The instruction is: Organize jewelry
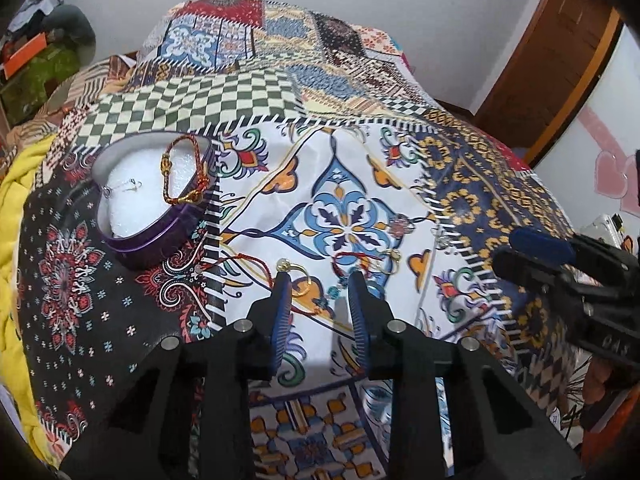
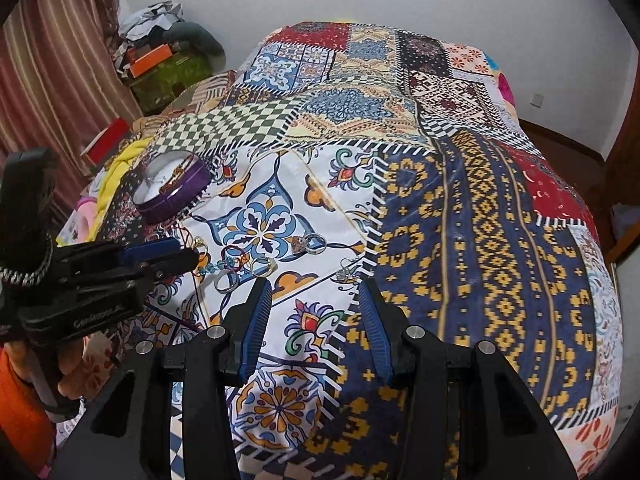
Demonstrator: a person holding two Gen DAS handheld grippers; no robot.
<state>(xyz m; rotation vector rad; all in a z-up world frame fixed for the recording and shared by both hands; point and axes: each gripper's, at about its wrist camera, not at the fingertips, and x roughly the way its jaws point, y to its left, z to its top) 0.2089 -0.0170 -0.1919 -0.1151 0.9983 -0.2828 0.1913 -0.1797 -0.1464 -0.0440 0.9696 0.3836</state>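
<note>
Bed covered with a patchwork quilt; all items lie on it. Landmark: the purple heart-shaped tin, open, white padding inside.

Inside the tin: a braided red-and-gold bracelet resting partly against the tin's wall, and a small silver piece beside it on the padding; its type cannot be told.

Loose jewelry lies on the white floral panel of the quilt, near the tin on the side toward the claws: a red cord bracelet, a gold ring with a bead, a string of blue beads, a silver band ring, more rings and a small silver earring farther from the tin. Pieces overlap; an exact count cannot be given.

Left claw: released, fingers apart, nothing between them, tips over the cluster at the gold ring and red cord. Contact with them cannot be told.

Right claw: released, empty, positioned farther from the tin than the left one, tips near the silver earring.
</note>
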